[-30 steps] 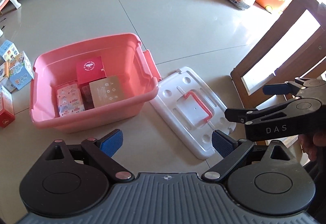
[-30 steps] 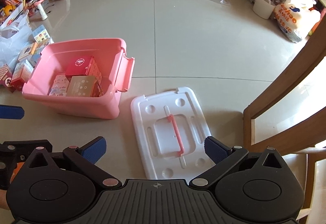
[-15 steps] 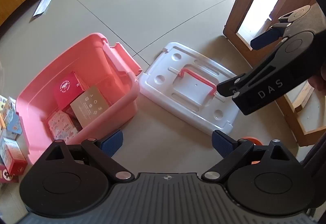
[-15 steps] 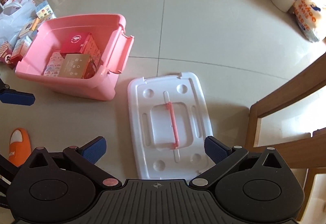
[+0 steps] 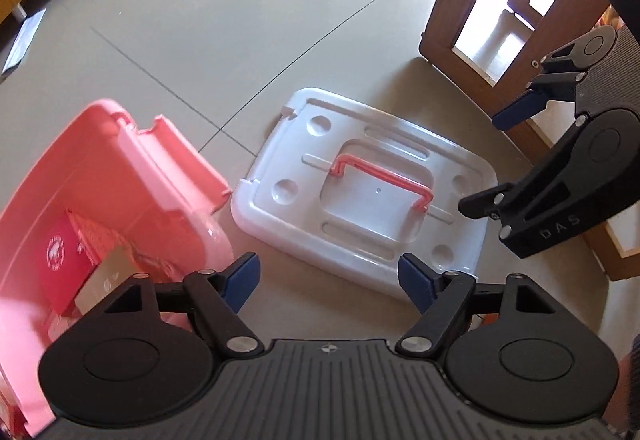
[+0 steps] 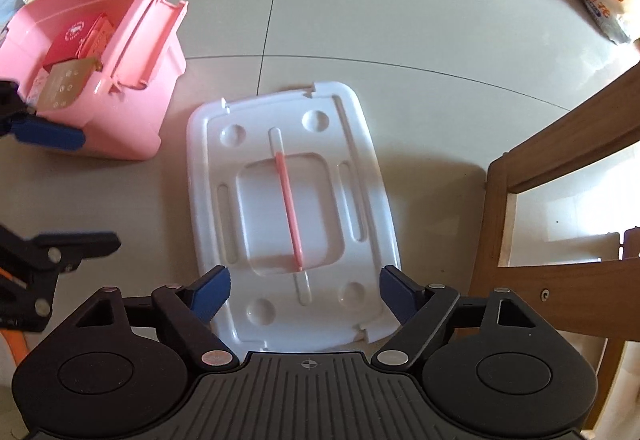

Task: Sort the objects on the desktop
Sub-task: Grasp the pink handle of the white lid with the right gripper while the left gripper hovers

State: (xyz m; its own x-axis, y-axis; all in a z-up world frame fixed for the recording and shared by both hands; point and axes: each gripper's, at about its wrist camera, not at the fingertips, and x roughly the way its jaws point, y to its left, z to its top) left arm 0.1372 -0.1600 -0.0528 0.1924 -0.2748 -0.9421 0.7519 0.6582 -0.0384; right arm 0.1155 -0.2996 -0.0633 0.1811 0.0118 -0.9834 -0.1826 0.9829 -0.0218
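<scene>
Right wrist view: your right gripper (image 6: 305, 290) stands wide, empty, directly over the white lid's (image 6: 352, 144) near end; lid's long axis and pink handle (image 6: 289, 210) run straight ahead; left gripper (image 5: 328, 280) also wide, farther off

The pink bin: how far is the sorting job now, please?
Done: several boxes already lie inside the pink bin. In hand: nothing; the left tongs and right tongs are both open and empty, over the white lid. Left: the lid lies flat on the floor beside the bin, not yet on it.
</scene>
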